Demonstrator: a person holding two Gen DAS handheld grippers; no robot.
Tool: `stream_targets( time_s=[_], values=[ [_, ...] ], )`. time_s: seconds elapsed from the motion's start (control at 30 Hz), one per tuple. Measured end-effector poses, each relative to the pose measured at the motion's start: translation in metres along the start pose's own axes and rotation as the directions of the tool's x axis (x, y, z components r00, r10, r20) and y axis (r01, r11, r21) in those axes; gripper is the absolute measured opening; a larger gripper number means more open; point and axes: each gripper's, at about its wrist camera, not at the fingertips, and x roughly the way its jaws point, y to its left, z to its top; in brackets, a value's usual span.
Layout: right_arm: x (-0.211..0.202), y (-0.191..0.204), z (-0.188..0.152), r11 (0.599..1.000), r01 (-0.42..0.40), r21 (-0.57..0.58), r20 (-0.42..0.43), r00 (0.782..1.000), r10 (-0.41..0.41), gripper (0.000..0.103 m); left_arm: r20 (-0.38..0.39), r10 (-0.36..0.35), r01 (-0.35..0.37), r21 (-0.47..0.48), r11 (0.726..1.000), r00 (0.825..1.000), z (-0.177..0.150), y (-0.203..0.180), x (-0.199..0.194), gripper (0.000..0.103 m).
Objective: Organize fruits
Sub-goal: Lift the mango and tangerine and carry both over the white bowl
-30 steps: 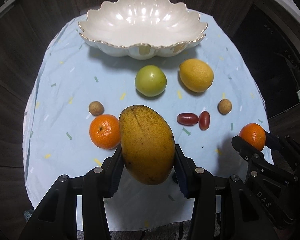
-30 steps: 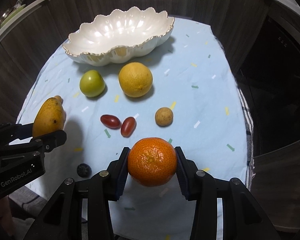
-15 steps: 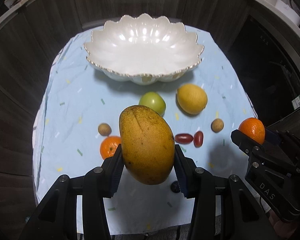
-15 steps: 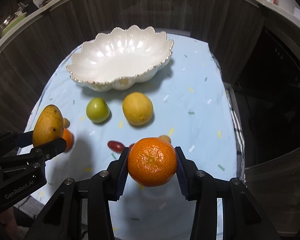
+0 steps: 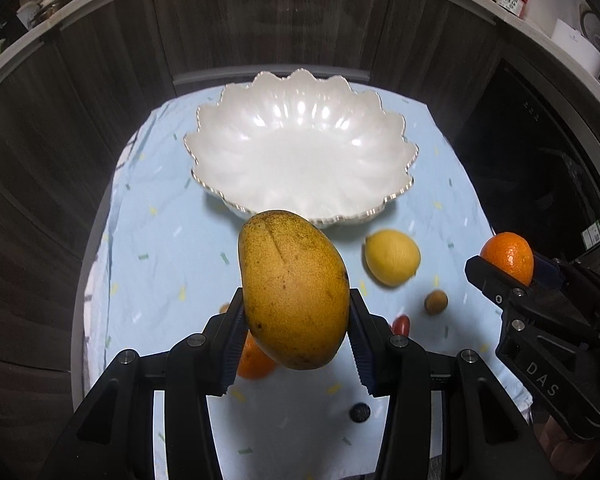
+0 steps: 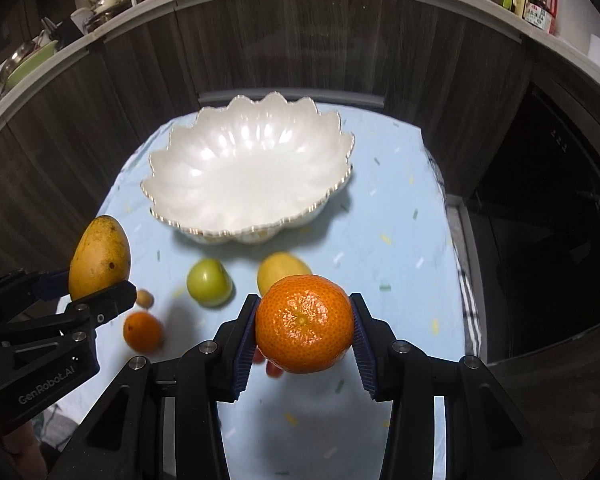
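The left gripper (image 5: 296, 320) had its black jaws pinched on a large yellow-orange speckled mango (image 5: 294, 290), held upright and clear of the pale blue confetti-patterned cloth (image 5: 160, 248) that covered the table; the right gripper (image 6: 304, 330) had its jaws pinched on a round bright orange mandarin (image 6: 303, 329), likewise lifted above the cloth; the same gripper showed at the right edge of the left wrist view (image 5: 512, 268), gripping that mandarin (image 5: 508, 256), and the left gripper appeared at the left edge of the right wrist view (image 6: 88, 284) with the mango (image 6: 100, 262) standing above its fingers; a wide white scalloped ceramic bowl with a gilt rim (image 5: 300, 152) stood at the far end of the cloth, with no fruit in it; on the cloth just before the bowl lay a yellow lemon (image 5: 392, 258) and a green round fruit (image 6: 209, 282), side by side and apart from each other; nearer the cloth's near edge lay a second, smaller mandarin (image 6: 142, 330) toward the left side, a small brown round fruit (image 5: 436, 302) toward the right side, a red oval fruit (image 5: 401, 324) partly hidden behind the left gripper's fingers, and a small dark round berry (image 5: 360, 413) close to the near edge; dark wood-grain cabinet fronts (image 6: 300, 48) ringed the table.
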Motion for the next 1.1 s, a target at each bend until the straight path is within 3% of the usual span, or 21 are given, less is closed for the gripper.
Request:
stream_targets(
  time_s=[0.57,1.1],
  values=[
    [0.017,0.003,0.056,1.0,-0.003,0.004,0.06,0.998,0.003,0.044,0.036,0.018,-0.018,0.004,1.0,0.999,0.053,0.014,0.013,0.046],
    [0.055,0.001,0.086,1.0,-0.003,0.012,0.037,0.999,0.002,0.044,0.02,0.03,-0.03,0.018,0.999,0.999,0.087,0.023,0.049,0.046]
  ],
)
